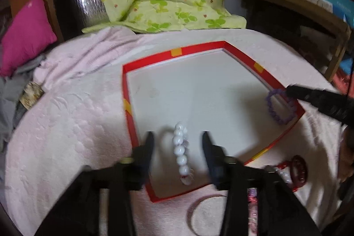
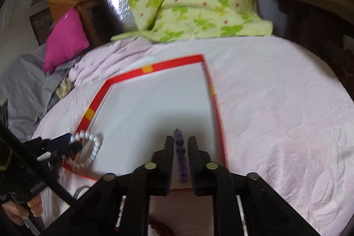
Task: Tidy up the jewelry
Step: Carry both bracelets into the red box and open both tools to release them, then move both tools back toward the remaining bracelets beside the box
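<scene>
- Bracelets went into our red-rimmed tray on the bed: left hand-held gripper spread around the white one.
- Right hand-held gripper stood slightly parted beside the purple one, seemingly releasing.

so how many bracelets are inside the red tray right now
2. The white bracelet lies at the red tray's near left corner, between the open left claw's fingers. The purple bracelet is by the right rim. More jewelry sits outside, partly hidden.
</scene>
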### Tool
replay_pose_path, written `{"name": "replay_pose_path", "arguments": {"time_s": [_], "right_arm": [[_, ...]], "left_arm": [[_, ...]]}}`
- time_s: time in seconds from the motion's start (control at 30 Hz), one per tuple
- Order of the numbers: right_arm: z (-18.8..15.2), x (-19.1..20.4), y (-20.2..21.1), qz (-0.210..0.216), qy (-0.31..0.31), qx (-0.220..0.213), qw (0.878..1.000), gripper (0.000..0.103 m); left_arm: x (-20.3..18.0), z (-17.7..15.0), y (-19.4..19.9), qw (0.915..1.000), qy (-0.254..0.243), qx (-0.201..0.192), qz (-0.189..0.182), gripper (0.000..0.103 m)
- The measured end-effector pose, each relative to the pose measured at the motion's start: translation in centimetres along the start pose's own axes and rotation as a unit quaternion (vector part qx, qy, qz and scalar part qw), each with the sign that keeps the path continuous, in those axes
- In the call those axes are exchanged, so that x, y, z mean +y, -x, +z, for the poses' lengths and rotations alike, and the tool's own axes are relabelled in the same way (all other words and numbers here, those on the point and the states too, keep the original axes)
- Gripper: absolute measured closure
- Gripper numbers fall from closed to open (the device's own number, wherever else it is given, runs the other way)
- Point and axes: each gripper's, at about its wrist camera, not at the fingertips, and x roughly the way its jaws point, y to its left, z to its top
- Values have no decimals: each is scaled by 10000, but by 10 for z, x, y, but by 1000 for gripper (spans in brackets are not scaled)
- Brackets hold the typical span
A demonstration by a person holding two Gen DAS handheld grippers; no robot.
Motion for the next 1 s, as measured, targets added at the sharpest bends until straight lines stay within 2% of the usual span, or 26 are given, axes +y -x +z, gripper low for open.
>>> {"name": "replay_pose_path", "arguments": {"time_s": [0.07, 0.13, 0.27, 0.53, 0.87, 1.0], "right_arm": [[3, -8, 9, -48, -177, -192, 9996, 58], [5, -14, 17, -191, -295, -398, 9986, 48], [9, -24, 20, -288, -592, -481, 9967, 48], [3, -36, 0, -6, -1127, 16, 9936, 47], [-10, -12, -3, 331, -915, 267, 9949, 48], [-14, 1, -2, 267, -640, 285, 9972, 48]], "left_arm": [[-1, 1, 3, 10000, -34, -49, 42, 52], [0, 0, 6, 9999, -55, -100, 63, 52], [-2, 0, 12, 9995, -149, -210, 180, 52], [-4, -3, 24, 9989, -247, -331, 211, 52], [-1, -5, 32, 9988, -213, -383, 239, 52], [2, -7, 34, 9990, -151, -348, 219, 51]]}}
